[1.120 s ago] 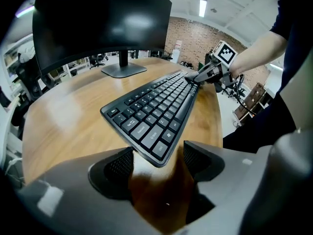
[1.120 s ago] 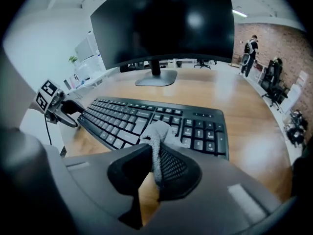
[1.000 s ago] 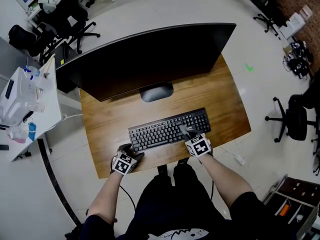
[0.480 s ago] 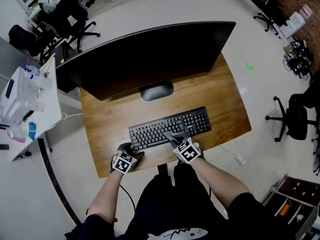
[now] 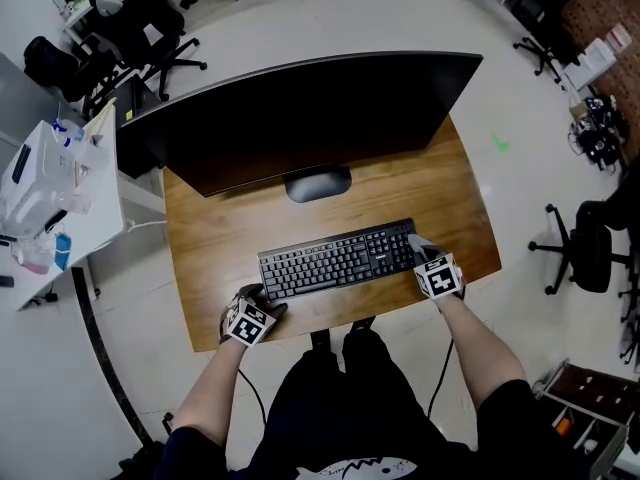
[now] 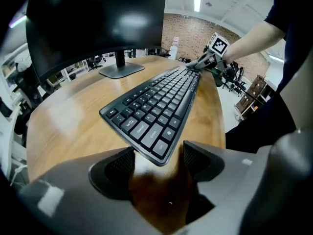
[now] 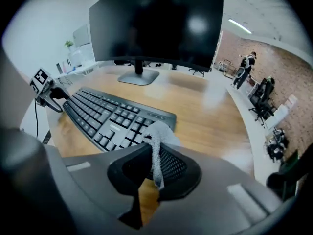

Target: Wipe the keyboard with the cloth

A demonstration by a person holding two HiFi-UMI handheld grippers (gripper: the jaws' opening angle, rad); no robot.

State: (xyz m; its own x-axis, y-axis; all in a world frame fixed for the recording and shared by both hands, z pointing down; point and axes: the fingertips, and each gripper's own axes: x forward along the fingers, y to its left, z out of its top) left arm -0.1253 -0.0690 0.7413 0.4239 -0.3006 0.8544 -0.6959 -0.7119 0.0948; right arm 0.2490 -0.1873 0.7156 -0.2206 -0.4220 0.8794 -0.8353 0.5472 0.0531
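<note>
- Pinching a grey cloth [image 7: 159, 131], the right gripper [image 7: 155, 163] is holding its jaws closed on the fabric, which is bunching out ahead of them.
- Resting against the right end of the black keyboard [image 5: 335, 258], the cloth [image 5: 416, 245] is touching the outermost keys there.
- Reaching in from the person's right, the right gripper [image 5: 415, 248] is sitting just beside that end of the keyboard, over the wooden counter [image 5: 220, 238].
- Keeping its jaws apart, the left gripper [image 6: 155, 160] is sitting low at the front left corner of the keyboard [image 6: 156, 111]; that corner is poking in between the jaws, and contact is not clear.
- Lying roughly parallel to the counter's front edge, the keyboard is sitting in front of the base of a large dark monitor [image 5: 310, 118].
</note>
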